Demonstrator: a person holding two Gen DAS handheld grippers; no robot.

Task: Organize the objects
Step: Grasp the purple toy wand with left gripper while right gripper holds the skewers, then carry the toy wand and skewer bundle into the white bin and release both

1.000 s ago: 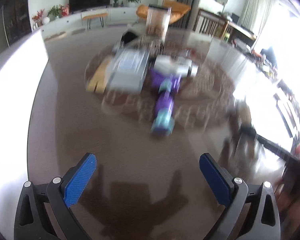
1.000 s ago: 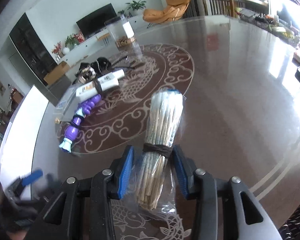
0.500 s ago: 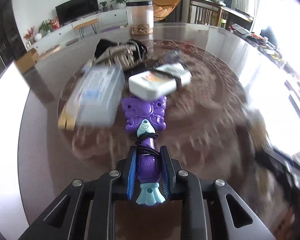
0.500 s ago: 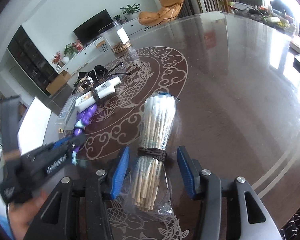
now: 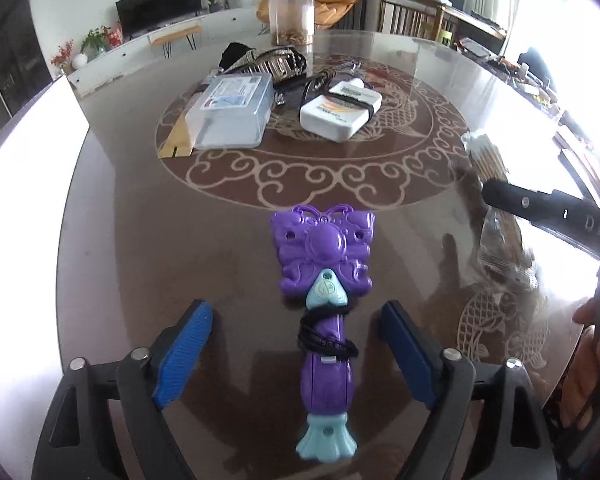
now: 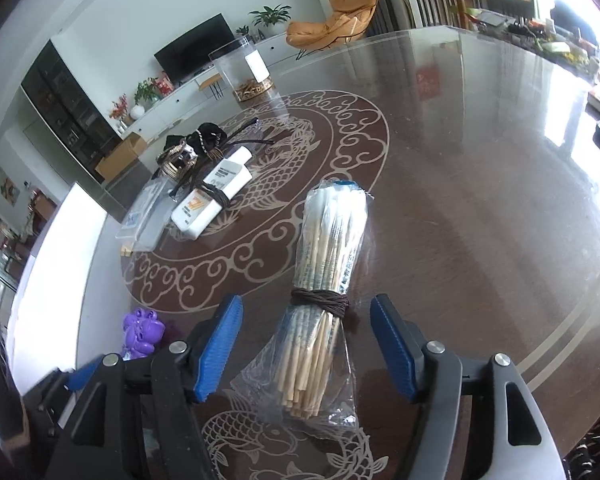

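A purple and teal butterfly toy wand (image 5: 326, 300) lies on the glass table near its front edge, between the open jaws of my left gripper (image 5: 296, 354), which does not touch it. Its purple head also shows in the right wrist view (image 6: 142, 332). A bundle of wooden sticks in a plastic bag (image 6: 326, 280), tied with brown cord, lies between the open jaws of my right gripper (image 6: 310, 354). The bundle shows at the right in the left wrist view (image 5: 496, 208).
Farther back on the round table (image 5: 140, 240) lie a clear plastic box (image 5: 232, 110), a white tube pack bound with a band (image 5: 340, 110), a dark pile of bracelets (image 5: 268, 62) and a tall clear jar (image 5: 290, 16).
My left gripper has opened and let go of the purple wand, which now lies nearer the table's front. My right gripper has opened wider around the stick bundle.
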